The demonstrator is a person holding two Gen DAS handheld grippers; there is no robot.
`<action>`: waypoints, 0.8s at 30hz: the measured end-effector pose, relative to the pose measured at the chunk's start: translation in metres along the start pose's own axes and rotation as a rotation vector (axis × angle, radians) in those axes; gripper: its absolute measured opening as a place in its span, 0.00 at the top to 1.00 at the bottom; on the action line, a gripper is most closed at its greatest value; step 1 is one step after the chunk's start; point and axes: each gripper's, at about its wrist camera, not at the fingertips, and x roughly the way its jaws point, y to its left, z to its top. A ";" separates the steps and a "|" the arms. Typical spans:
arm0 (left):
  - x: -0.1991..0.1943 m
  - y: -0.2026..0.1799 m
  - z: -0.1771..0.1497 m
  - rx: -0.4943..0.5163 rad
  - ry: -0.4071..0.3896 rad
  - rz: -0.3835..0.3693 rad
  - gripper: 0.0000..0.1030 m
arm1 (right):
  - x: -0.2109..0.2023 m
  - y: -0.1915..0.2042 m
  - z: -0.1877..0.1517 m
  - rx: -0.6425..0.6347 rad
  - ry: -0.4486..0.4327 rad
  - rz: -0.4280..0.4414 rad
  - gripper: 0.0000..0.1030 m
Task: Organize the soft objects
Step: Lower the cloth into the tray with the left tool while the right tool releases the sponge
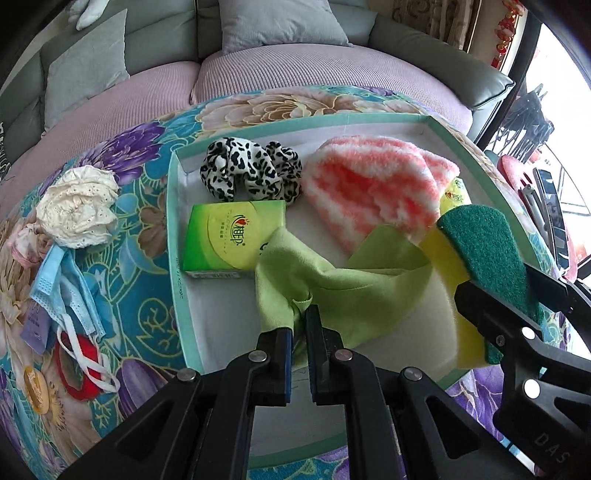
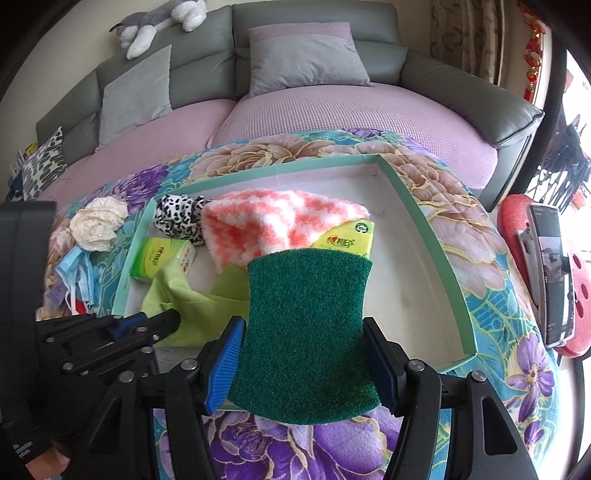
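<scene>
The left gripper (image 1: pixel 301 325) pinches the light green cloth (image 1: pixel 332 291) over the mint-rimmed tray (image 1: pixel 173 221). The right gripper (image 2: pixel 304 354) clamps the green-topped yellow sponge (image 2: pixel 306 328), its long axis pointing away from the jaws.

Sponge (image 2: pixel 306 332): rough green scouring face, yellow foam. Cloth (image 1: pixel 332 291): smooth matt green microfibre. Towel (image 1: pixel 373 192): fluffy pink-white pile. Tray (image 2: pixel 436 243): matt card. Tissue pack (image 1: pixel 232 240): glossy plastic.

Grey sofa (image 2: pixel 314 40) w/ lilac seat cover (image 2: pixel 332 122) along far wall; grey cushions (image 2: pixel 306 59) upright against backrest. Plush toy dog (image 2: pixel 159 22) lying on top of backrest, left. Patterned curtain (image 2: pixel 469 40) at right, bright daylight thru window (image 1: pixel 554 74) beside it. Red stool (image 2: pixel 517 229) at right edge.
</scene>
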 end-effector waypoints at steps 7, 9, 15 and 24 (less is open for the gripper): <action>0.003 0.004 0.001 -0.010 0.009 -0.015 0.90 | 0.001 0.003 0.000 -0.007 0.011 -0.014 0.35; 0.003 0.006 0.001 -0.019 0.016 -0.014 0.84 | 0.002 0.003 0.000 -0.008 0.015 -0.017 0.32; -0.002 0.015 0.002 -0.036 0.017 0.007 0.68 | 0.002 0.006 0.000 -0.023 0.027 -0.022 0.24; -0.025 0.026 0.005 -0.055 -0.033 0.017 0.43 | -0.005 0.004 0.002 -0.019 0.015 -0.042 0.11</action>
